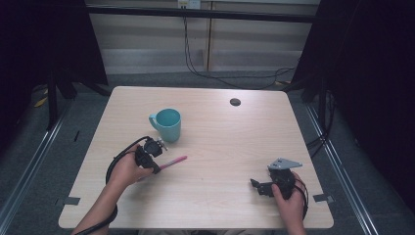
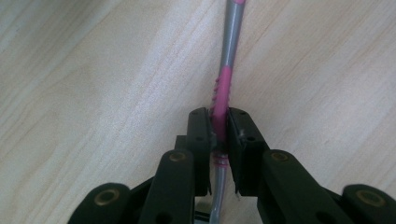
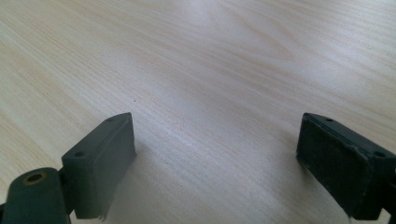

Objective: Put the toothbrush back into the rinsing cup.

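Observation:
A pink and grey toothbrush (image 1: 173, 162) lies low over the wooden table (image 1: 220, 132), its far end pointing right. My left gripper (image 1: 156, 168) is shut on its handle. In the left gripper view the pink ribbed grip of the toothbrush (image 2: 222, 93) is pinched between the two black jaws of my left gripper (image 2: 218, 135). A teal mug (image 1: 167, 125) stands upright just beyond that hand, handle to the left. My right gripper (image 1: 255, 185) rests near the table's front right, open, and in its own view the right gripper (image 3: 215, 154) has bare wood between its wide-apart jaws.
A dark round grommet (image 1: 235, 102) sits in the table near its far edge. Cables (image 1: 205, 73) hang down behind the table. Black stands and curtains flank both sides.

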`<move>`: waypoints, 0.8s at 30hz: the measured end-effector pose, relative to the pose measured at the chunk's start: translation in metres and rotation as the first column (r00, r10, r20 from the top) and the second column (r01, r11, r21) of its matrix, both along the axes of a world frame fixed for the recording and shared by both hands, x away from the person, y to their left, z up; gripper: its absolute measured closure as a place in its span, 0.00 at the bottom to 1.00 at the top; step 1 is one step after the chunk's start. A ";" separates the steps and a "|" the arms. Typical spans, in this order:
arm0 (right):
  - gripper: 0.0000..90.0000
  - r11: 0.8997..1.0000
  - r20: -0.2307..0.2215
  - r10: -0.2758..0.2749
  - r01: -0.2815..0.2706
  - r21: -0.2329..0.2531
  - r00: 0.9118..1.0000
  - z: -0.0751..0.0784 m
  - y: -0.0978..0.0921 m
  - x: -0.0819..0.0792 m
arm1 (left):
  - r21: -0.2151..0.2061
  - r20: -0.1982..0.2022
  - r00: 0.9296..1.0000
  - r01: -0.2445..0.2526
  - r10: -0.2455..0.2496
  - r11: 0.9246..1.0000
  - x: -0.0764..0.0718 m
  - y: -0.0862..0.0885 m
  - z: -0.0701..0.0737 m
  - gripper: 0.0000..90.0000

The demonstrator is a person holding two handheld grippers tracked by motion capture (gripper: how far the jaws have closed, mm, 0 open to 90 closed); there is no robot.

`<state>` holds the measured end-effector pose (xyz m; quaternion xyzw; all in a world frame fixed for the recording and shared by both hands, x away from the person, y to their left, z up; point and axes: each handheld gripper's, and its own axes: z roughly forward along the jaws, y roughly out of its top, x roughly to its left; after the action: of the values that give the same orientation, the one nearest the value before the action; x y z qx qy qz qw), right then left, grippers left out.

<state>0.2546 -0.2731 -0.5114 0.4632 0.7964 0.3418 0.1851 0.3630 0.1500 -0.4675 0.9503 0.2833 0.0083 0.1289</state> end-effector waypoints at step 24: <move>0.16 0.998 -0.025 0.049 -0.050 -0.032 0.998 0.005 0.005 0.006 | -0.029 0.039 0.998 0.055 -0.054 0.998 -0.009 -0.015 0.030 0.89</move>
<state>0.2611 -0.2677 -0.5061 0.4445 0.8153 0.3275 0.1746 0.3536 0.1345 -0.4378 0.9552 0.2550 0.0184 0.1488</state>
